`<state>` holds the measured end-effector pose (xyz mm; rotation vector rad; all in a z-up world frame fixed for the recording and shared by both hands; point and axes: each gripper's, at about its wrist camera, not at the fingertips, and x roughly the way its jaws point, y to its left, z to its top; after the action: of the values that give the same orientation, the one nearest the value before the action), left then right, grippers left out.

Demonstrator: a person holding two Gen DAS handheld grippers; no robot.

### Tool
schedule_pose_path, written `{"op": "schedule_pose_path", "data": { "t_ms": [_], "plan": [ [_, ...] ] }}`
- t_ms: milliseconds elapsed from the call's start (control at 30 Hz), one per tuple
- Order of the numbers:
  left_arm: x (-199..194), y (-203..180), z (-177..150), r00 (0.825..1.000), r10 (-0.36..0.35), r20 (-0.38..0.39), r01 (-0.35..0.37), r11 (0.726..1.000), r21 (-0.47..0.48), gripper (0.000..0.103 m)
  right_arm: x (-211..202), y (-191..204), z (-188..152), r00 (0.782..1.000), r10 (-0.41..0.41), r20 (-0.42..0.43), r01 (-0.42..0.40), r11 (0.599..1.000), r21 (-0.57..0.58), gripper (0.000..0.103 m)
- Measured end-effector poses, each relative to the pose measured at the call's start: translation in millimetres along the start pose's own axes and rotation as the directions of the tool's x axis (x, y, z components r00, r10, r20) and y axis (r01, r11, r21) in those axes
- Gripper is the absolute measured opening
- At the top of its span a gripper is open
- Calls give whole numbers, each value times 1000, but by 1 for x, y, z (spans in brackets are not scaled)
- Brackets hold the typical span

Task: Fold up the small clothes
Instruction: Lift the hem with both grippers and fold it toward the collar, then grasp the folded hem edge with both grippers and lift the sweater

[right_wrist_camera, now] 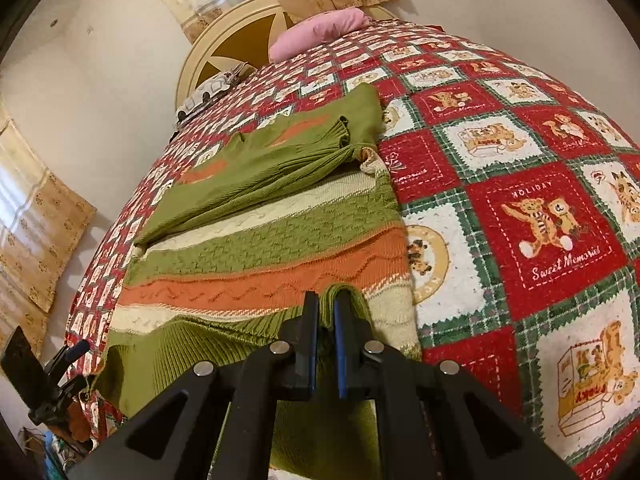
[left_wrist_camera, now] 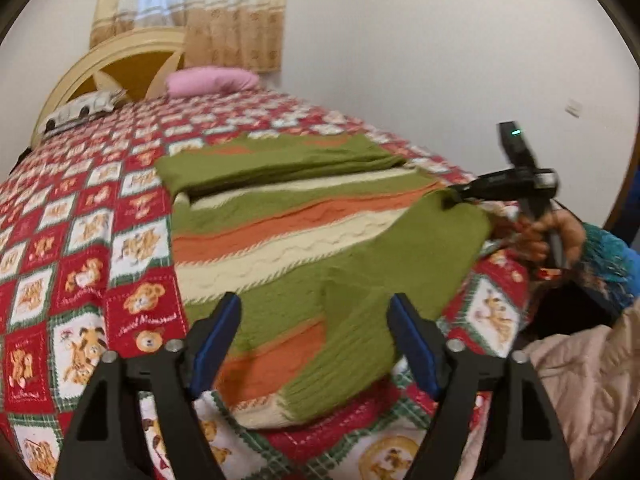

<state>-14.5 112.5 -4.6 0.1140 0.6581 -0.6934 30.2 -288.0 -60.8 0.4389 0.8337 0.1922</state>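
The sweater fills the centre of both views, spread on the quilt: a ribbed, cable-knit piece in olive green with orange and cream bands, its top part folded down into a thick green flap across the upper middle of the frame. In the right wrist view, the right gripper at bottom centre has its 2 fingers pressed together on a raised fold of green ribbing at the sweater's near edge. In the left wrist view, the left gripper sits at the bottom, its blue-padded fingers spread wide over the green corner, with nothing between them. The quilt is a red, white and green patchwork of teddy-bear squares. A pink pillow lies at the upper left before a cream arched headboard, with tan patterned curtains and plain white walls above.
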Motion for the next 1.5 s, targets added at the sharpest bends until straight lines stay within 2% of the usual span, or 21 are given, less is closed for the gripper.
{"op": "schedule_pose_path", "data": {
  "t_ms": [167, 333, 400, 467, 500, 567, 633, 700, 733, 767, 833, 900, 1000, 1133, 1167, 1267, 1333, 1400, 1433, 1467, 1500],
  "plan": [
    [-25, -15, -6, 1000, -11, -1, 11, 991, 136, 98, 1, -3, 1, 1000, 19, -7, -19, 1000, 23, 7],
    [9, -32, -11, 997, 55, -58, -37, 961, 275, 99, 1, -1, 1, 1000, 14, -5, -14, 1000, 5, 7],
    [29, -29, -10, 995, 71, -68, -51, 965, 258, 85, 0, -1, 1, 1000, 15, -4, -15, 1000, 9, 7],
    [51, -16, -9, 990, 44, -132, -19, 983, 180, 28, 0, -1, 1, 1000, 15, -5, -15, 1000, 9, 7],
    [59, -4, -9, 988, -23, -156, 38, 995, 96, 25, 0, -1, 2, 1000, 14, -7, -14, 1000, 6, 7],
    [55, 12, -8, 991, -90, -98, 88, 996, -24, 15, -2, 0, 3, 999, 32, -7, -32, 999, 2, 8],
    [55, 23, -9, 993, -85, -87, 76, 992, -105, 14, -8, 0, 6, 996, 92, 4, -92, 996, 11, 9],
    [53, 25, -10, 993, -81, -81, 70, 989, -131, 14, -24, -7, 11, 976, 202, 80, -206, 978, 44, 11],
    [52, 24, -11, 994, -79, -77, 69, 989, -131, 14, -34, -11, 13, 965, 231, 125, -240, 969, 59, 23],
    [52, 22, -12, 994, -79, -78, 68, 989, -132, 14, -44, -16, 15, 960, 223, 168, -237, 969, 71, 46],
    [53, 23, -13, 993, -81, -82, 68, 987, -146, 17, -58, -21, 18, 964, 162, 213, -179, 982, 65, 66],
    [52, 25, -14, 993, -94, -76, 81, 983, -164, 18, -68, -21, 17, 969, 115, 217, -122, 992, 18, 66],
    [54, 28, -11, 991, -106, -77, 90, 979, -185, 18, -68, -13, 9, 979, 93, 180, -86, 995, -50, 66],
    [58, 28, -7, 991, -117, -72, 101, 976, -195, 41, -40, 10, 3, 994, 40, 98, -23, 984, -175, 66],
    [57, 26, -7, 991, -111, -71, 95, 977, -191, 45, -33, 13, 1, 996, 31, 79, -14, 978, -206, 66],
    [60, 22, -5, 994, -81, -74, 68, 983, -173, 45, 3, 32, -2, 999, -54, 6, 53, 943, -329, 65],
    [59, 20, -6, 995, -67, -72, 54, 984, -173, 43, 18, 43, -9, 994, -110, 5, 102, 900, -423, 65],
    [57, 18, -8, 997, -35, -72, 23, 986, -165, 27, 20, 54, -15, 990, -137, 18, 128, 853, -506, 42],
    [58, 18, -8, 997, -28, -76, 15, 986, -168, 8, 19, 57, -15, 991, -132, 8, 117, 849, -515, 18],
    [57, 18, -8, 997, -35, -75, 20, 982, -186, 8, 17, 59, -15, 991, -132, -2, 112, 849, -516, 11],
    [56, 18, -8, 997, -31, -69, 17, 981, -196, 7, 14, 60, -15, 991, -136, -6, 113, 850, -515, 11]
  ]
}}
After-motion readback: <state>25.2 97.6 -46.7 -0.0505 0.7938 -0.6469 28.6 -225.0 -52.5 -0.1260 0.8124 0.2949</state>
